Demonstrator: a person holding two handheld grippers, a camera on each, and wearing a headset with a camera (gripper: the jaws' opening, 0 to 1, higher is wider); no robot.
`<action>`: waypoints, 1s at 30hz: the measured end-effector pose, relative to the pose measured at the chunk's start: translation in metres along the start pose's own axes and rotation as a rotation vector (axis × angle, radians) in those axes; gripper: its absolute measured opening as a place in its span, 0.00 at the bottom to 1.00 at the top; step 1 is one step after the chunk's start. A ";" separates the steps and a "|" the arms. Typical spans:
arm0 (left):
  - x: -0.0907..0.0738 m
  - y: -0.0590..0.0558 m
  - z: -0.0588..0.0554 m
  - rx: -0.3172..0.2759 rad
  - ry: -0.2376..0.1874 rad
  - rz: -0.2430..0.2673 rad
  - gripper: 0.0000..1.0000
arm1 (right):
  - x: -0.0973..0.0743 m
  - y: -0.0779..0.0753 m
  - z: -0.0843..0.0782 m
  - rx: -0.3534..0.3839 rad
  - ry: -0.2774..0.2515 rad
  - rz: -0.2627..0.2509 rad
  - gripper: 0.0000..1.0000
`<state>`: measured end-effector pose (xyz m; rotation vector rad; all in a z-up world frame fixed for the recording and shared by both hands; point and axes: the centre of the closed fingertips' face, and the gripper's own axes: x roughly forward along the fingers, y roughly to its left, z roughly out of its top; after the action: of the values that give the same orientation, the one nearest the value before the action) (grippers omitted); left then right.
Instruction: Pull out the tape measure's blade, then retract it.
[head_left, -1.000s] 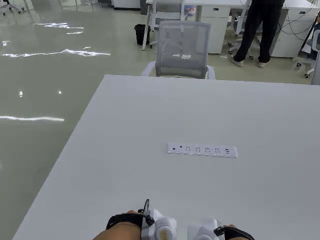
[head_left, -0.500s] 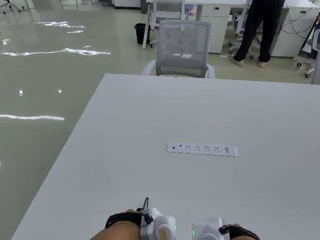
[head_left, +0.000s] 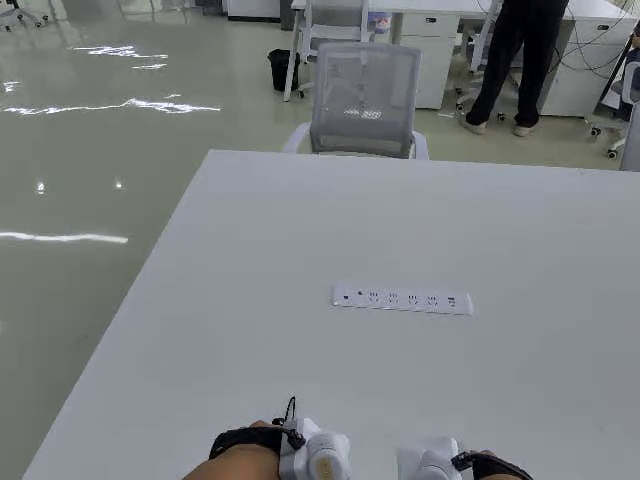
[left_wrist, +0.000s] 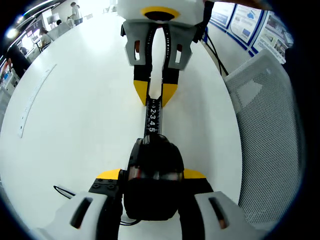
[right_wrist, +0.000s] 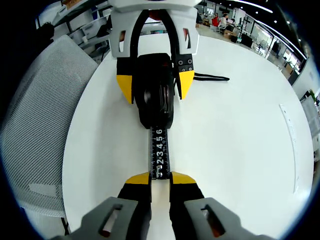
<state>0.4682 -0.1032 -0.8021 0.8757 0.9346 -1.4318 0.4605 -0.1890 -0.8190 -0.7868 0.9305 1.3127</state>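
The black tape measure case sits between the yellow-tipped jaws of my left gripper, which is shut on it just above the white table. A short length of blade, numbered up to about 6, runs from the case to my right gripper. That gripper is shut on the blade's end. In the right gripper view the case hangs in the left gripper straight ahead. In the head view, the left gripper and right gripper peek in at the bottom edge, close together.
A white power strip lies mid-table. Past the far edge stands a grey mesh chair, with a person by desks behind. Another mesh chair sits beside the table's near edge. The case's black strap trails on the table.
In the head view the right gripper has drifted a little to the right, widening the gap to the left gripper. The left gripper has stayed put.
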 end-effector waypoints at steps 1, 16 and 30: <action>0.000 0.000 0.000 0.000 0.002 -0.001 0.40 | -0.001 0.000 -0.001 0.001 0.001 0.000 0.11; 0.000 0.000 -0.001 0.002 0.003 -0.001 0.40 | -0.010 -0.001 -0.018 0.015 0.016 -0.003 0.11; 0.001 0.000 -0.001 -0.004 0.000 -0.002 0.40 | -0.017 -0.001 -0.031 0.019 0.030 -0.006 0.11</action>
<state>0.4681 -0.1023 -0.8033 0.8724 0.9384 -1.4316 0.4574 -0.2246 -0.8170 -0.7953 0.9623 1.2882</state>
